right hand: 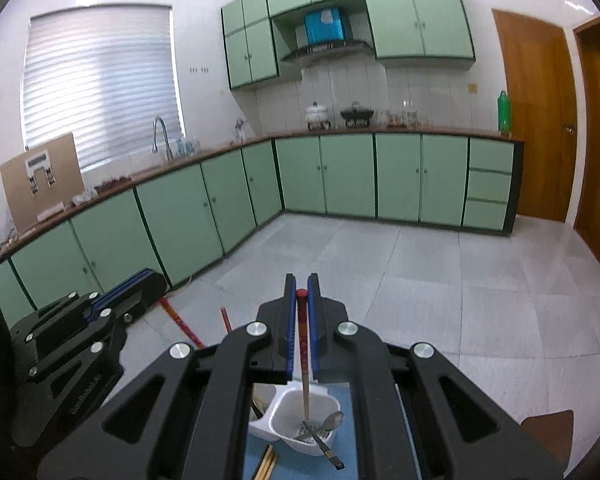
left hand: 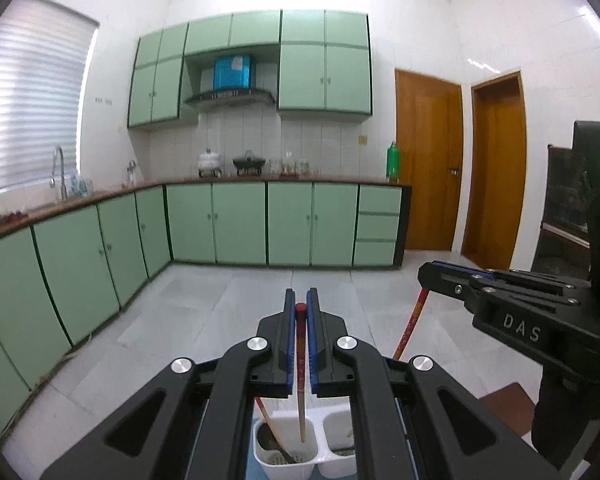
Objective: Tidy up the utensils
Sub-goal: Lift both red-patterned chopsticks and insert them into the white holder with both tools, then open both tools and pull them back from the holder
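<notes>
You held one red-topped chopstick in each hand at this moment. The left hand-held gripper (left hand: 301,308) was clamped narrowly on a chopstick (left hand: 301,364), whose lower end hung over or just inside the left compartment of the white utensil holder (left hand: 320,458); whether the tip touched the bottom could not be told. The right hand-held gripper (right hand: 301,294) was likewise closed on a second chopstick (right hand: 304,360), whose tip hung above the holder's right compartment (right hand: 290,410). In the left wrist view, the right hand-held gripper appeared at the right edge, with its chopstick slanting down below it. Work already done: the left compartment held at least one chopstick (left hand: 269,420) leaning on its wall and a dark item at the bottom that could not be identified; the right compartment held a metal spoon (right hand: 332,422) and a dark-handled utensil (right hand: 324,446) that stuck out over the rim. Work left: both gripped chopsticks were not yet released, and, judging from their positions, one was headed to each compartment, so you should confirm that chopsticks belong together before lowering. A bundle of plain wooden chopsticks (right hand: 266,464) lay on the blue mat (right hand: 344,436) on the tabletop, just in front of the holder, not yet sorted. By this evidence, the task stood roughly at its middle, with the two held pieces and the loose bundle outstanding.
</notes>
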{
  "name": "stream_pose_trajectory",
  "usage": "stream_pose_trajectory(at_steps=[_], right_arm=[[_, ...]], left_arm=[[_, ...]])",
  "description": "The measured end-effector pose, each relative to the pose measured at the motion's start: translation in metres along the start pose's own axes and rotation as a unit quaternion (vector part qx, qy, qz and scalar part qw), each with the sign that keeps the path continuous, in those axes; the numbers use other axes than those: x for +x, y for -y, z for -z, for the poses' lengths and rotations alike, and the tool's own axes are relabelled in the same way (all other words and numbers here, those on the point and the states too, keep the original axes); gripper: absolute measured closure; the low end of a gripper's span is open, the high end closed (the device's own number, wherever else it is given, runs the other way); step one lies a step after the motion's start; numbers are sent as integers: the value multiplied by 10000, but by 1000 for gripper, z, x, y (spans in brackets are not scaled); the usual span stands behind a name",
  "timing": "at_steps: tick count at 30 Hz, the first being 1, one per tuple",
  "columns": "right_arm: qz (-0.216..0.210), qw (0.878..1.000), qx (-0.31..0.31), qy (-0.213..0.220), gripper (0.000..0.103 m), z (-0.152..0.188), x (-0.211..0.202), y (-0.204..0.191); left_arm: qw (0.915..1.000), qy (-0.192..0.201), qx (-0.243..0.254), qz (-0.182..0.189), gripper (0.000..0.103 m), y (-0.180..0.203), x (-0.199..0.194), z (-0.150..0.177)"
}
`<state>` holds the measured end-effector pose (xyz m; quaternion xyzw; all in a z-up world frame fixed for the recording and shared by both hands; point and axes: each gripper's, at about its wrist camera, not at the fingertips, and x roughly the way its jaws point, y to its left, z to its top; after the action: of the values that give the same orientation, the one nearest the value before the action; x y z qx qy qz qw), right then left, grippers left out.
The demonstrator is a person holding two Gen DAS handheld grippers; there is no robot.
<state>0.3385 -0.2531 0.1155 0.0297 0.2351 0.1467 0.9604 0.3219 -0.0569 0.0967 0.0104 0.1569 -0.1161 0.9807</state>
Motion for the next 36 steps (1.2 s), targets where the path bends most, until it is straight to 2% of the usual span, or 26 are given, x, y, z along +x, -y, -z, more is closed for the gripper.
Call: stream_pose_trajectory(at_steps=[4,6,7,9,10,12,13,15,16,18,22,26,30,36], right_arm=[[57,9995,-51,-297,96,22,17,-4],[132,9993,-100,-345,90,32,18,-5],[168,9992,-103,-344,84,35,17,-5],[253,9992,-48,-296,69,40,10,-3],[283,9992,-17,-265,66,42,6,-1],[390,9990,16,-195,54,48,-7,2],[435,9989,37,-173,49,51,-12,4],[470,9988,108,-89,32,62,-29,5],[478,9988,126,-55,29,67,-36,4],[503,9987,117,12,14,85,-54,2],[576,9983,105,-56,8,132,-77,-8],[565,9963,289,-581,7,198,-81,-19],[597,9906,542,-1106,7,261,-77,-35],[653,9835,503,-1609,7,321,-70,-63]], left_arm=[[9991,-390,-127,54,97,-6,27,24],[9986,-511,-160,35,92,-10,33,32],[9983,-559,-170,30,90,-13,33,36],[9982,-574,-175,8,74,-16,29,41],[9984,-547,-156,-16,72,-18,23,44],[9986,-512,-125,-61,59,-20,11,49],[9986,-498,-126,-83,56,-22,6,52],[9986,-490,-136,-121,50,-24,-7,58],[9985,-511,-132,-133,47,-26,-16,64],[9981,-570,-115,-197,35,-26,-33,80],[9960,-857,-117,-216,28,-27,-60,119],[9916,-1259,-176,-246,27,-26,-78,167],[9832,-1786,-195,-311,27,-31,-84,215],[9725,-2275,-274,-406,27,-32,-88,267]])
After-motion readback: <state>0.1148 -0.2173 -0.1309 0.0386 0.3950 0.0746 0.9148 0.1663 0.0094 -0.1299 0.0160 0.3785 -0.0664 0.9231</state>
